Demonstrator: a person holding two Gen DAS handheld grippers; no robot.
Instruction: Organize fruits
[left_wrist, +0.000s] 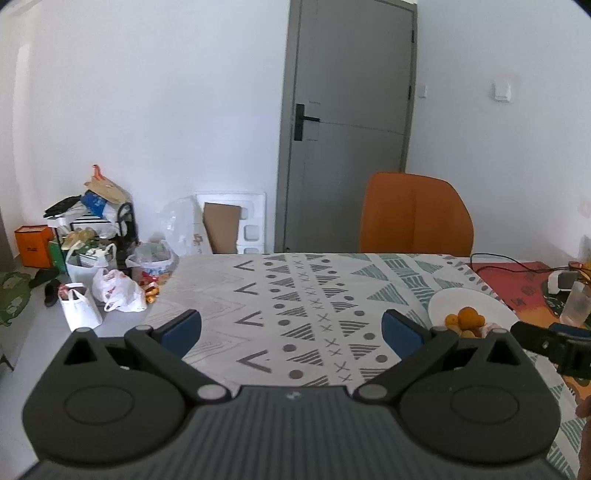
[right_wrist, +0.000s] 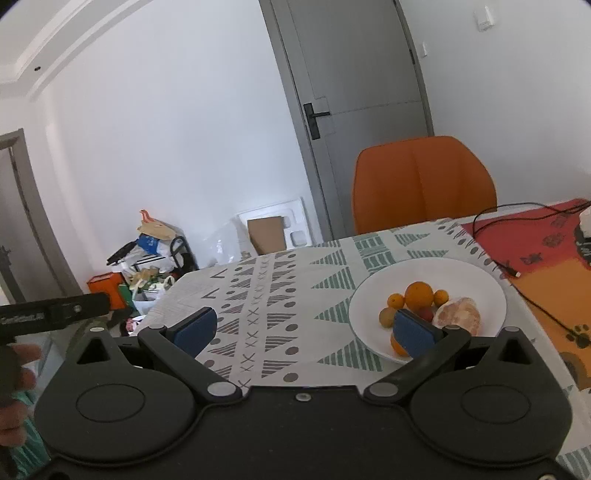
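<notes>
While both tools hang spread and empty over the bench, we judge the sorting not yet begun. Our left tool (left_wrist: 291, 328) sits above bare patterned cloth (left_wrist: 295, 295); our right tool (right_wrist: 303, 326) has one finger overlapping the near rim of the white plate (right_wrist: 480, 280). On that plate lie the fruits: a large orange (right_wrist: 418, 294), smaller oranges, a peeled citrus (right_wrist: 458, 314). We should pick a fruit with room around it and close gently. Beyond the bench stand an orange chair (right_wrist: 424, 177), a grey door (right_wrist: 354, 74) and bags (left_wrist: 110, 288) on the floor.
</notes>
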